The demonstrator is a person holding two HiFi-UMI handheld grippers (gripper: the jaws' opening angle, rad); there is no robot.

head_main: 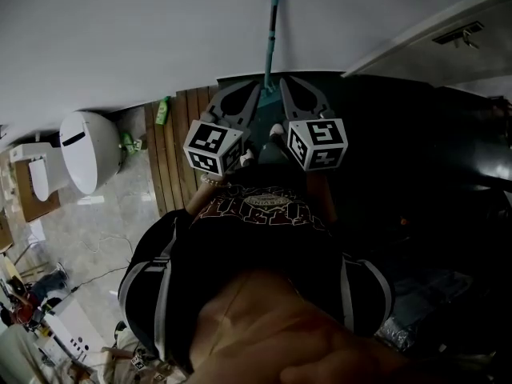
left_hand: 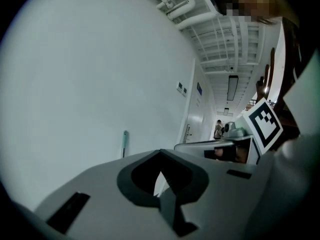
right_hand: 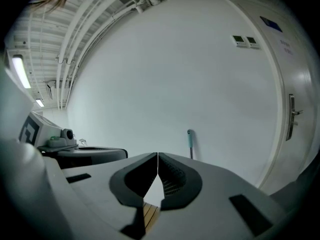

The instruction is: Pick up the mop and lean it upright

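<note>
- Mop (head_main: 273, 22): stands upright against the white wall (head_main: 144, 38), teal grip at the top and a thin metal shaft below it. Lower end hidden behind the two tools in the head view; mop head not visible in any view.
- Shows in both gripper views as a short teal-topped stick at the wall, left of the jaws in the left gripper view and right of them in the right gripper view. Well apart from both tools and touched by neither.
- Left hand-held gripper (left_hand: 161, 152): jaws closed tip to tip, nothing between them. Points toward the wall, held out in front of the person's chest.
- Right hand-held gripper (right_hand: 158, 155): jaws pressed together along a thin seam, empty. Sits just beside the left one, tips near each other in the head view, with the mop shaft rising between the two.
- Marker cubes (head_main: 212, 147): ride one on each tool, close above the dark printed shirt (head_main: 268, 206).
- Wooden slats (head_main: 178, 146): run along the floor below the left tool, up to the foot of the wall; also glimpsed under the right jaws.
- Small green object (head_main: 163, 110): lies at the wall's foot beside the slats, kind not clear.
- White rounded fixture (head_main: 88, 150): stands on the pale tiled floor, far left in the head view.
- Door handle (right_hand: 292, 116): sits on a white door right of the mop in the right gripper view, with two small wall panels (right_hand: 244, 40) higher up.
</note>
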